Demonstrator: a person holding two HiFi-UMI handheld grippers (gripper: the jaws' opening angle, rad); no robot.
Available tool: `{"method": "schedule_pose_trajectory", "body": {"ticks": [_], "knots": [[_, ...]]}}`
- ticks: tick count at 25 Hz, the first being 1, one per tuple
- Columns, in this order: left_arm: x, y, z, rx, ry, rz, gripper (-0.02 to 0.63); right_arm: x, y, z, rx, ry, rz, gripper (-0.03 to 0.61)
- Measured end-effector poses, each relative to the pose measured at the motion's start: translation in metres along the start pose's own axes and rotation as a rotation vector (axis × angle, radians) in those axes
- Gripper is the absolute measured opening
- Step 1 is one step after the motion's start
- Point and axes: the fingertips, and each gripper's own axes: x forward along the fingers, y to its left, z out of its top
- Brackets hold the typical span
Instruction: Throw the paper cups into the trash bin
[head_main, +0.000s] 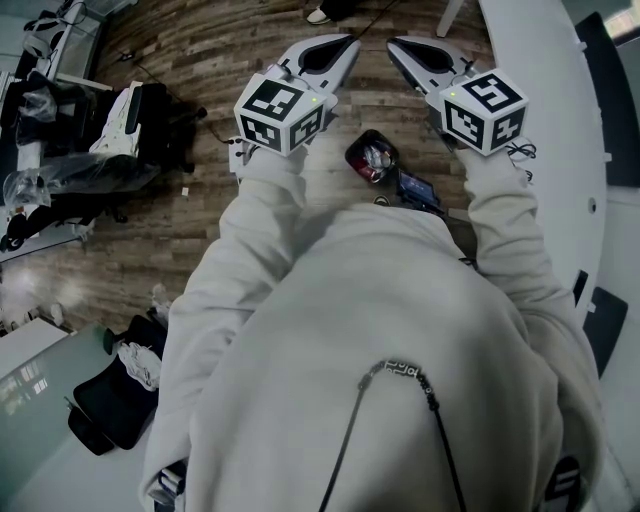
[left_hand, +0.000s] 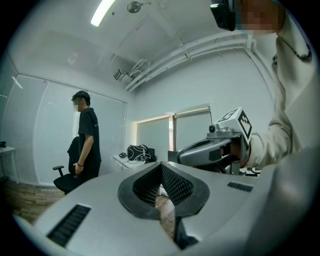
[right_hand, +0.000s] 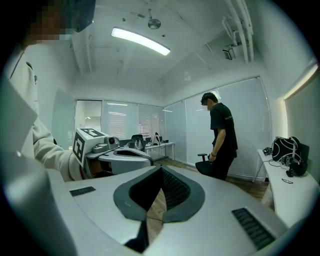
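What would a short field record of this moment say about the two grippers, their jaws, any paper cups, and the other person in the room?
Left gripper: jaws together, nothing between them
Right gripper: jaws together, nothing between them
Paper cups: none visible in any view
Bystander: black T-shirt, standing next to an office chair
On the wooden floor: dark container with something shiny inside, seen between the grippers; whether it is the bin, cannot tell

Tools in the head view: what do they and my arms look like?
Both the left tool and right tool are silver-grey tapered shells with dark ribbed pads, each carrying a white cube with black square markers. The sleeves are off-white, loose fabric.
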Motion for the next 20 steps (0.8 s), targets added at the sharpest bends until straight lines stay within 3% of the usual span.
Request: {"method": "schedule_pose_trajectory", "body": {"ticks": [20], "knots": [[0.012,0.007,0.009,-0.015,-0.019,-0.012,-0.005,0.005,-0.014,0.004,-0.019,0.006,0.027,0.018]]}}
